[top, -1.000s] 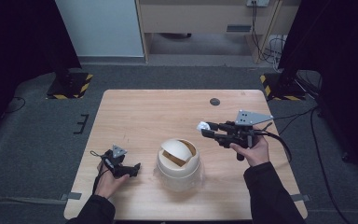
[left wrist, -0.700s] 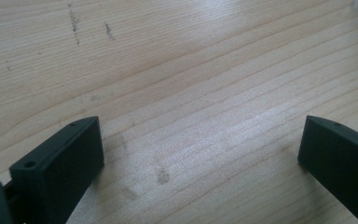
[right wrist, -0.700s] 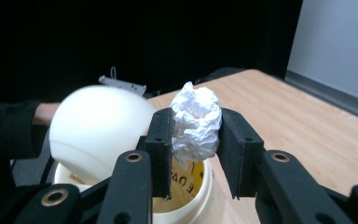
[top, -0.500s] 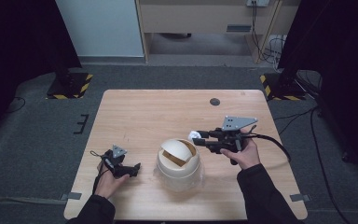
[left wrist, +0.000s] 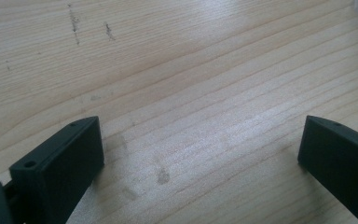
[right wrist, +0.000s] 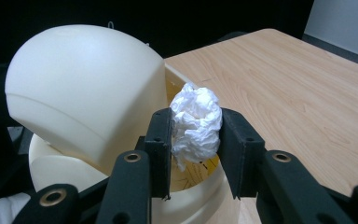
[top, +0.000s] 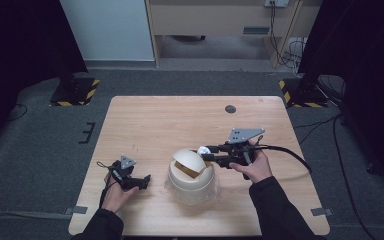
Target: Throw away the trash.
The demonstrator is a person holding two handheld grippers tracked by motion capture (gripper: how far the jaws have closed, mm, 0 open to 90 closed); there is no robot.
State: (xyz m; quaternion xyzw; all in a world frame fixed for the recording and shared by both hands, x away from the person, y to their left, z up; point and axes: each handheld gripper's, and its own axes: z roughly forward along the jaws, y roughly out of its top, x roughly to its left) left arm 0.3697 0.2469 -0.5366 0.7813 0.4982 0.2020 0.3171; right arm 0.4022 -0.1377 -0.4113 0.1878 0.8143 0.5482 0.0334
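A paper wad is pinched in the right hand-held gripper at the bin opening; best carried fully inside before release. Left hand-held gripper is spread wide on the table.

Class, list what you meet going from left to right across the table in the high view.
Left tool → domed bin → crumpled paper → right tool → right hand.

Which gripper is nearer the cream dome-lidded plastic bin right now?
Right. The right gripper, clamping a crumpled white paper wad, is at the cream dome-lidded plastic bin's opening. The left gripper rests apart on the wooden table, jaws open.
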